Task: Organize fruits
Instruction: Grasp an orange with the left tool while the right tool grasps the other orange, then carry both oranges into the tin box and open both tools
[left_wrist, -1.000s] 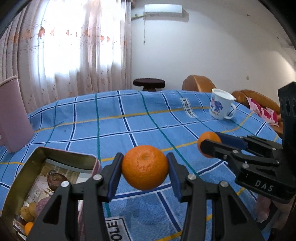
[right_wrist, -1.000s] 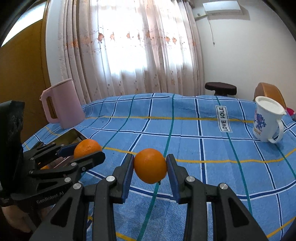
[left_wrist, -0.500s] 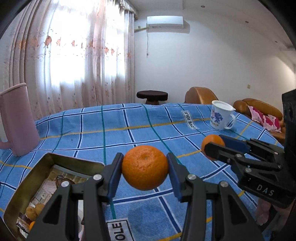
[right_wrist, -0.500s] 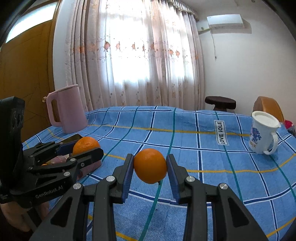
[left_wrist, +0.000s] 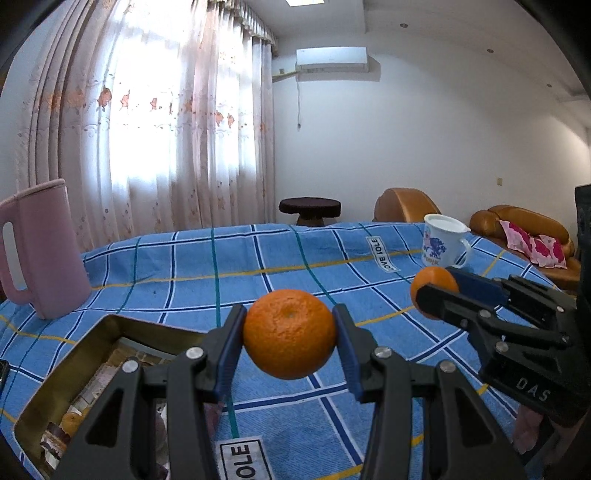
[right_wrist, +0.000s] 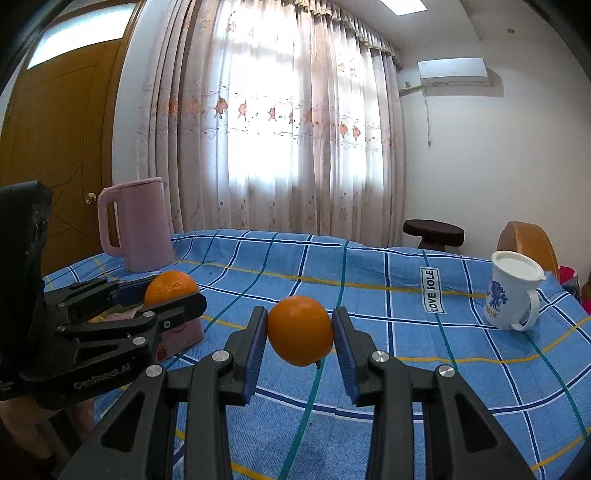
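Note:
My left gripper (left_wrist: 290, 332) is shut on a dimpled orange (left_wrist: 290, 334), held above the blue checked tablecloth (left_wrist: 258, 266). Below and left of it lies an open metal tin (left_wrist: 66, 373) with small fruits inside. My right gripper (right_wrist: 300, 332) is shut on a smaller, smoother orange (right_wrist: 300, 330), also lifted off the cloth. In the left wrist view the right gripper (left_wrist: 434, 291) with its orange (left_wrist: 432, 282) reaches in from the right. The right wrist view has the left gripper (right_wrist: 173, 291) and its orange (right_wrist: 170, 286) at the left, over the tin (right_wrist: 181, 336).
A pink jug (left_wrist: 40, 251) stands at the table's far left. A white mug (left_wrist: 441, 240) with a blue print stands at the far right. Behind the table are a dark stool (left_wrist: 309, 208), brown sofas (left_wrist: 517, 229) and curtains (left_wrist: 147, 129).
Both views have tilted upward, showing more wall and curtain. The right gripper has risen a little with its orange. Both grips are unchanged.

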